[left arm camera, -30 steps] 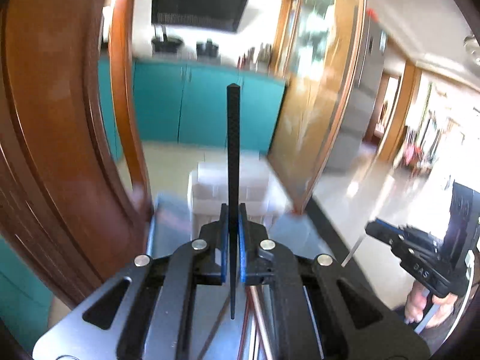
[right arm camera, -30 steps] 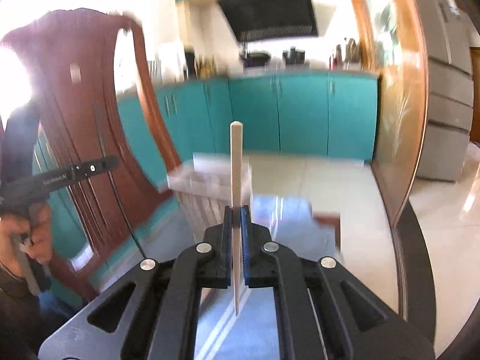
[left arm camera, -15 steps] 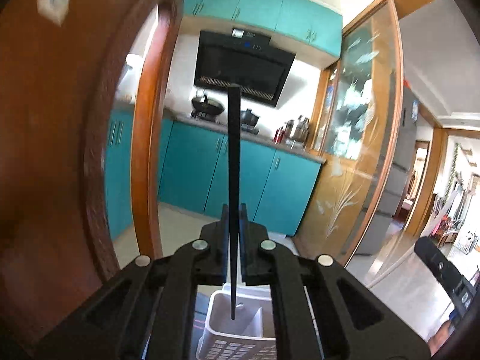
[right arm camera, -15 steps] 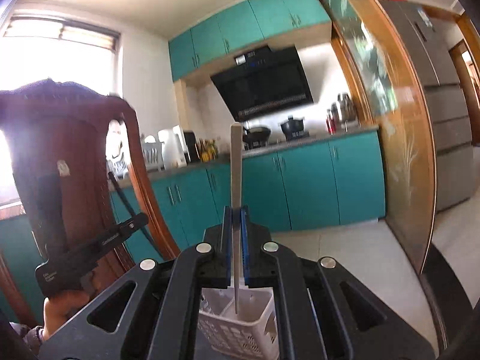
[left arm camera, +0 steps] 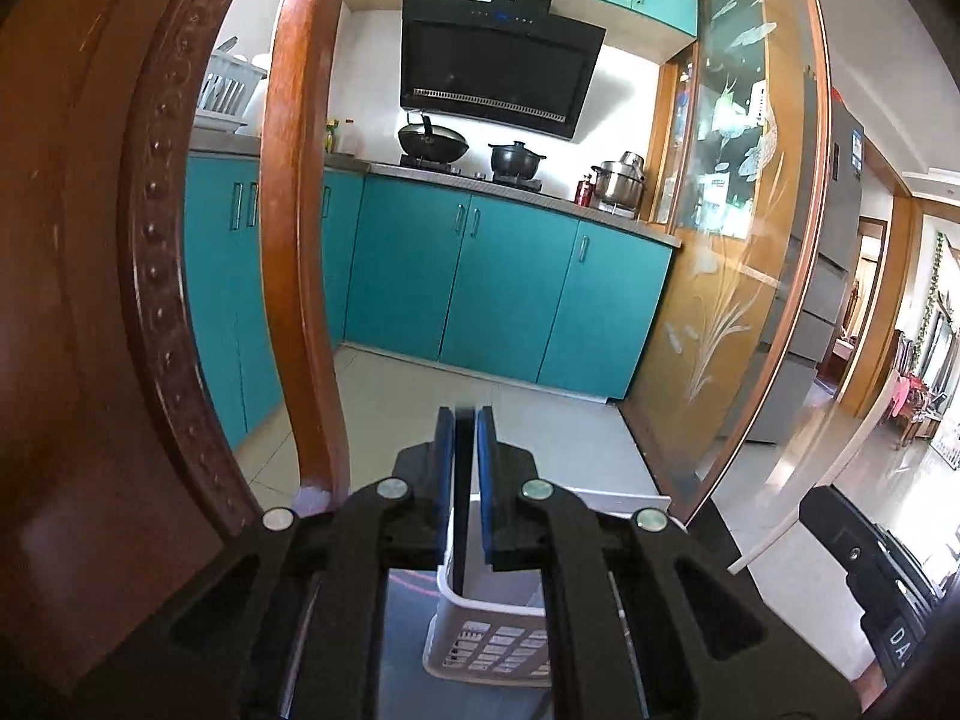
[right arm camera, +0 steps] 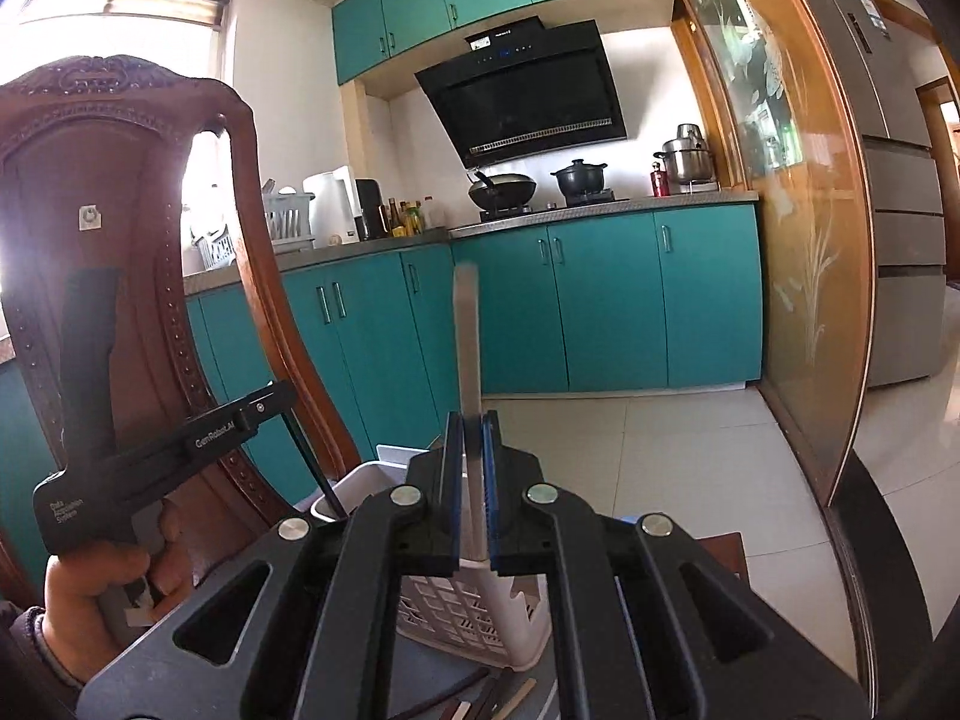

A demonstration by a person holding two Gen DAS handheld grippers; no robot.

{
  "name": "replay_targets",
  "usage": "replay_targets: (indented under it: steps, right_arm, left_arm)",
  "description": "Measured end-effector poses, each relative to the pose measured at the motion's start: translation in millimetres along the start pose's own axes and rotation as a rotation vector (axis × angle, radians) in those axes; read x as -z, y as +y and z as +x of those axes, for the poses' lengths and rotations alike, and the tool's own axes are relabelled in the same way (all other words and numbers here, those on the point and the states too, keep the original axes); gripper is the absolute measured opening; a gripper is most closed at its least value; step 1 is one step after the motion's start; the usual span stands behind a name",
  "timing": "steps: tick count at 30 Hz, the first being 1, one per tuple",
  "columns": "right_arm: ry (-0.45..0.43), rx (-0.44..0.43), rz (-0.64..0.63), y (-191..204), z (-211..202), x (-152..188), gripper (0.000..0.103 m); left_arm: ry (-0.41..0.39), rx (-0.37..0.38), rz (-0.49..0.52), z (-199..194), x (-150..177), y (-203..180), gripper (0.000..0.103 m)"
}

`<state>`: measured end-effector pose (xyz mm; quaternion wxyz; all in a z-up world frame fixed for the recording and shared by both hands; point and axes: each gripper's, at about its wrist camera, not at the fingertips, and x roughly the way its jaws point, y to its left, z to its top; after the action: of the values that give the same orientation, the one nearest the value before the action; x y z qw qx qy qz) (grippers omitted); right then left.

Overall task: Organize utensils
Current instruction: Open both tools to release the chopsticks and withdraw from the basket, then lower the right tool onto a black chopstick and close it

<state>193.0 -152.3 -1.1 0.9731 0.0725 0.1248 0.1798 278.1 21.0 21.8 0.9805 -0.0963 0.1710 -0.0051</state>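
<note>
**Both tongs pinching chopsticks over the basket**

Left tongs (left arm camera: 467,450): pressed together on a black chopstick (left arm camera: 463,516). It stands upright between the blue pads (left arm camera: 444,480), top about level with the pad tips, lower end reaching down inside the white basket (left arm camera: 498,642). From the right wrist view the same stick (right arm camera: 312,468) slants down into the basket's near-left corner.

Right tongs (right arm camera: 471,450): pinching a pale chopstick (right arm camera: 468,348), upright, top well above the pads, lower part dropping toward the basket (right arm camera: 468,618) opening. Whether its tip is inside, cannot tell.

Basket sits on the bench, slotted walls, directly under both tongs. A few loose sticks (right arm camera: 480,699) lie on the bench (right arm camera: 720,552) in front of it.

Left hand (right arm camera: 102,588) grips the left tool's handle. Carved wooden chair (right arm camera: 120,240) just behind the left tongs. Teal kitchen cabinets (right arm camera: 600,312) and stove well behind.
</note>
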Motion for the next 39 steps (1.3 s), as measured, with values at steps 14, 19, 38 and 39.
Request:
replay_targets:
  steps: [14,19,38,39]
  right_arm:
    - [-0.037,-0.060,-0.074,10.3,-77.4,25.2,0.029]
    - [0.383,-0.072,-0.077,17.6,-30.2,86.8,0.031]
    - [0.807,-0.054,0.021,27.2,34.2,173.3,0.033]
    - [0.814,-0.059,0.045,23.9,34.8,172.9,0.031]
  left_arm:
    - [-0.051,-0.002,0.070,-64.9,27.7,8.1,0.026]
    - [0.056,-0.020,0.075,-68.6,57.6,14.7,0.032]
    - [0.291,-0.026,0.093,-51.6,95.1,15.6,0.052]
    - [0.294,-0.027,0.096,-50.9,95.7,15.1,0.052]
